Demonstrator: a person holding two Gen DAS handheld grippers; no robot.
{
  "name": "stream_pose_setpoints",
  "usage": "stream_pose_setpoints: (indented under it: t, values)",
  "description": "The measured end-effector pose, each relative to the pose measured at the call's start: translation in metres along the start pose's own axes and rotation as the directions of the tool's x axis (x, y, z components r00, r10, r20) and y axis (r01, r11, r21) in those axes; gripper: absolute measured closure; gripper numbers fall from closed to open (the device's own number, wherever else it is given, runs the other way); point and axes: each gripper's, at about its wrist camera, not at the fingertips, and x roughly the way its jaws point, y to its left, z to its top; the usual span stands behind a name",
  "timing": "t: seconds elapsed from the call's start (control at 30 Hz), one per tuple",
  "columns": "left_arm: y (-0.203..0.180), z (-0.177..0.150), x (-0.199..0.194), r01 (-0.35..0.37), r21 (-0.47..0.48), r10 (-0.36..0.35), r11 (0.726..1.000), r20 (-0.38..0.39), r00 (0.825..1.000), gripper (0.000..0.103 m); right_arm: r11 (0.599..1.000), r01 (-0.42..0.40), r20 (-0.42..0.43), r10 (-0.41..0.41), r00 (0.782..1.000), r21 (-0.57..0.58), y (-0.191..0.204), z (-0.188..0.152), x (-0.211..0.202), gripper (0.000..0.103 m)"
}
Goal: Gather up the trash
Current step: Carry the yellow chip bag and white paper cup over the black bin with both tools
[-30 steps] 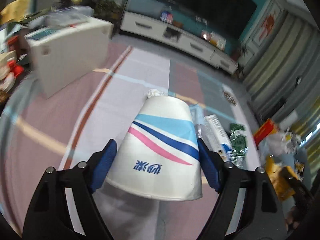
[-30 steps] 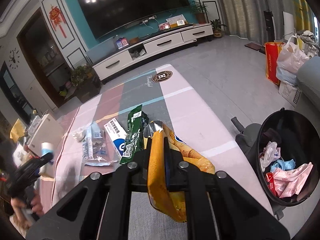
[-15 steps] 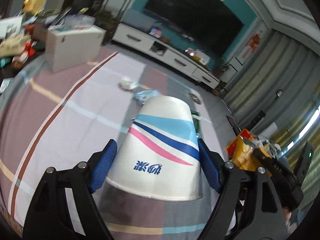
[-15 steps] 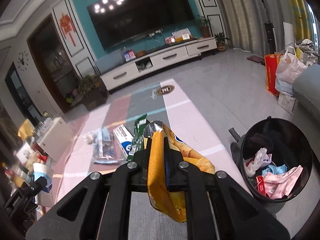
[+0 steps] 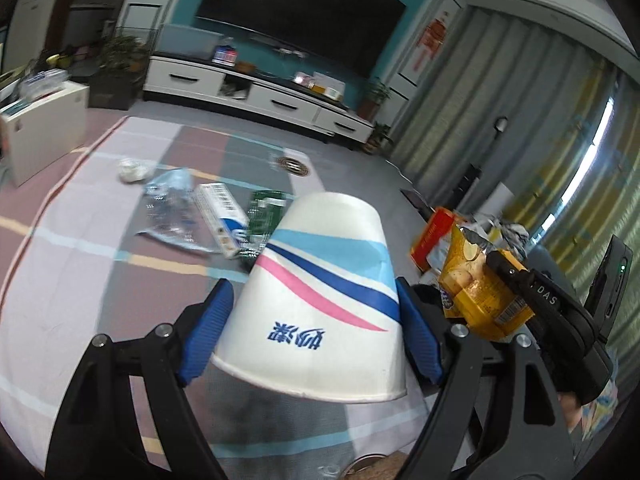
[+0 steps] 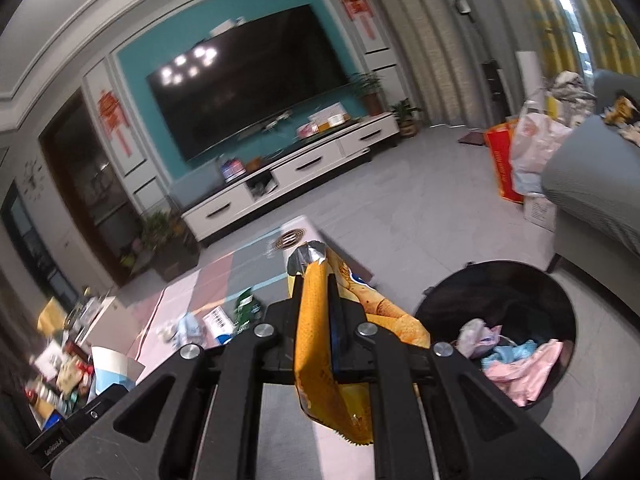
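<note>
Right wrist view: right gripper [image 6: 320, 312] pinches chip bag [image 6: 316, 360], bin [image 6: 496, 328] just right; left gripper [image 5: 312, 320] clamps cup [image 5: 320, 296].

White striped paper cup [image 5: 320, 288] inverted, yellow chip bag [image 6: 320, 340] crumpled

A dark television [image 6: 248, 92] hangs on the far teal wall [image 6: 132, 64] above a white cabinet [image 6: 296, 172]; grey curtains [image 5: 500, 100] right.
</note>
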Motion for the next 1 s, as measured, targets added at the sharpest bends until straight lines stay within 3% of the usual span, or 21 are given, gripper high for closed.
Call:
stream_pose_setpoints:
  t: [0.27, 0.47, 0.67, 0.8, 1.0]
  values:
    - [-0.067, -0.008, 0.035, 0.092, 0.122, -0.085, 0.988, -0.059, 0.995, 0.022, 0.992, 0.079, 0.043, -0.083, 0.996, 0.1, -0.047, 0.005, -0.013, 0.092]
    - [-0.116, -0.023, 0.067, 0.187, 0.188, -0.162, 0.964, -0.143, 0.976, 0.022, 0.965, 0.154, 0.041, -0.166, 0.985, 0.21, -0.091, 0.003, -0.02, 0.092]
    - [-0.154, -0.039, 0.104, 0.278, 0.225, -0.223, 0.934, -0.244, 0.944, 0.022, 0.905, 0.2, 0.01, -0.22, 0.975, 0.374, -0.138, -0.009, -0.021, 0.092]
    - [-0.163, -0.049, 0.131, 0.34, 0.183, -0.27, 0.922, -0.323, 0.907, 0.022, 0.862, 0.253, -0.027, -0.269, 0.963, 0.439, -0.161, -0.016, -0.016, 0.091]
    - [-0.171, -0.067, 0.169, 0.354, 0.156, -0.27, 0.922, -0.398, 0.877, 0.022, 0.829, 0.27, -0.088, -0.261, 0.961, 0.489, -0.181, -0.025, 0.001, 0.091]
